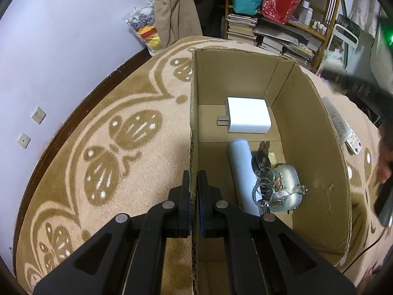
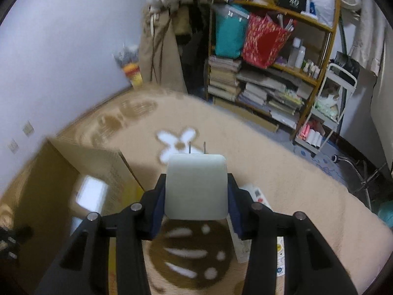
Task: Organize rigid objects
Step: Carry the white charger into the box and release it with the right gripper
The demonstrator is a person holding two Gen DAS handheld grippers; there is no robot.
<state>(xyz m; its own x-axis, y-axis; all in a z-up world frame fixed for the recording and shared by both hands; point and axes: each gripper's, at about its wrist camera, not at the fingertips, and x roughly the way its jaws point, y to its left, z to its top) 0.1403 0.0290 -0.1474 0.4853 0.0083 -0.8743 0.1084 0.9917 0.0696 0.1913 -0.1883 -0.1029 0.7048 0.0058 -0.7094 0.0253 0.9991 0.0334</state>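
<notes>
A cardboard box [image 1: 307, 127] stands open on the patterned rug. My left gripper [image 1: 194, 186] is shut on its left wall, one finger outside and one inside. Inside lie a white charger block [image 1: 248, 118], a pale blue cylinder [image 1: 242, 172], a bunch of keys on rings [image 1: 262, 172] and a small silver metal object [image 1: 287, 184]. My right gripper [image 2: 196, 191] is shut on a second white charger [image 2: 196, 186], held above the rug with its two prongs pointing away. The box [image 2: 61, 184] lies blurred to its lower left.
A white remote control [image 1: 343, 130] lies on the rug right of the box, partly under my right gripper [image 2: 260, 196] in its own view. A crowded bookshelf [image 2: 270, 73], hanging coats and a white trolley stand at the far side. A person's hand shows at the right edge [image 1: 384, 162].
</notes>
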